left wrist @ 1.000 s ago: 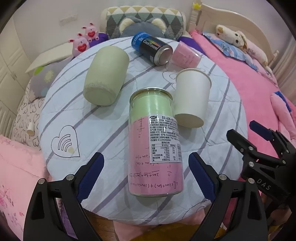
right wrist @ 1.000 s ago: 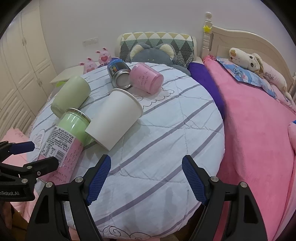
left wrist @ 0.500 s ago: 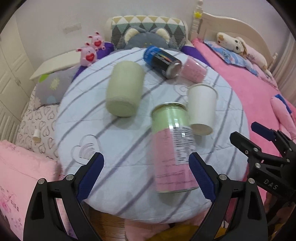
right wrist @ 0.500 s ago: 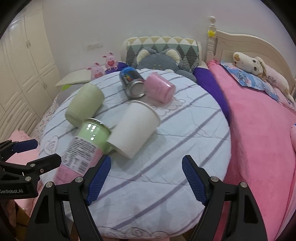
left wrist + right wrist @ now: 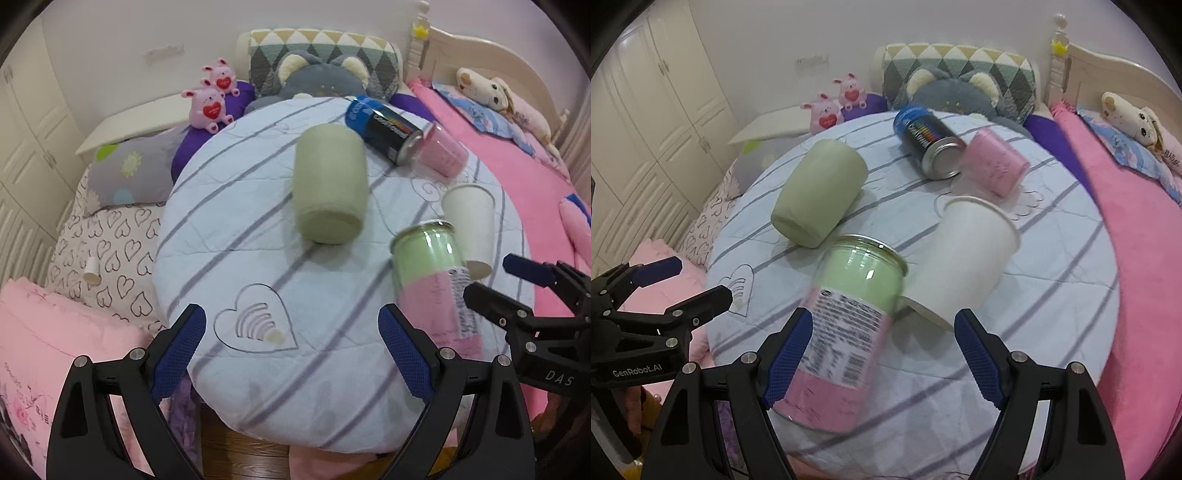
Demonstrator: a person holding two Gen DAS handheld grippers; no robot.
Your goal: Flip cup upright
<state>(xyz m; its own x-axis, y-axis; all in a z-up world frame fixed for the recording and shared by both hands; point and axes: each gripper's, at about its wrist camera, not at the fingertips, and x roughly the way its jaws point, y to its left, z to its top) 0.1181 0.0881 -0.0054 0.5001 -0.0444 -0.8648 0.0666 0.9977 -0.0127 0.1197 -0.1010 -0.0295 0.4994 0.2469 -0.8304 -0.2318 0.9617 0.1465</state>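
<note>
Several cups and cans lie on their sides on a round quilted table [image 5: 258, 236] [image 5: 1052, 266]. A sage green cup [image 5: 330, 186] [image 5: 820, 192] lies mid-table. A white paper cup [image 5: 469, 225] [image 5: 964, 258] lies beside a green-and-pink can [image 5: 434, 280] [image 5: 846, 332]. A dark can [image 5: 384, 129] [image 5: 927, 144] and a pink cup [image 5: 441, 153] [image 5: 993, 166] lie at the far side. My left gripper [image 5: 291, 347] is open over the heart print, below the green cup. My right gripper [image 5: 882, 354] is open, with the green-and-pink can by its left finger.
A pink bed [image 5: 1137, 240] runs along the right. Pillows and plush toys [image 5: 212, 99] crowd the far and left sides. White wardrobe doors [image 5: 653, 110] stand at the left. Wooden floor [image 5: 236, 454] shows below the table's near edge.
My left gripper has swung left, off the green-and-pink can and toward the green cup. My right gripper has moved left, so that the can and paper cup now lie before it. Both stayed open.
</note>
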